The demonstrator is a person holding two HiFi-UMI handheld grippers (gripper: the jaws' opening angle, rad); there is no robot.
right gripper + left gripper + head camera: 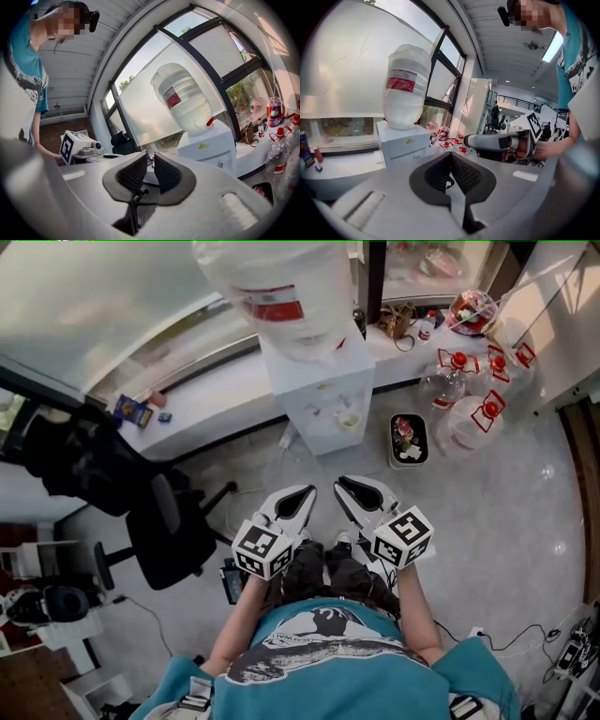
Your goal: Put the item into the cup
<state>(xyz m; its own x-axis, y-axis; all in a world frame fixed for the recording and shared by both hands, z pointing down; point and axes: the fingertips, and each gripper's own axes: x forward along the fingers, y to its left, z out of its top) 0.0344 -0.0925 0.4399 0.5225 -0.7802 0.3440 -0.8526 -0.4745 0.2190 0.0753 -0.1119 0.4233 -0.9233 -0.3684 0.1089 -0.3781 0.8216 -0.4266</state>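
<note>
Tiled floor (pixel 506 521) before water dispenser (pixel 319 381). Left gripper (pixel 296 500) clenched, empty; right gripper (pixel 360 491) narrowly parted, holding nothing. Item and cup not spotted in any view. Probably pre-pick: locate item next, spread jaws wider.

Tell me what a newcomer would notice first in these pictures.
The white water dispenser with its large upturned bottle stands at the top centre of the head view, before the window ledge. Just below it, the left gripper and the right gripper, each with a black-and-white marker cube, are held side by side. A black office chair sits at the left; clear jugs with red caps stand at the upper right.
</note>
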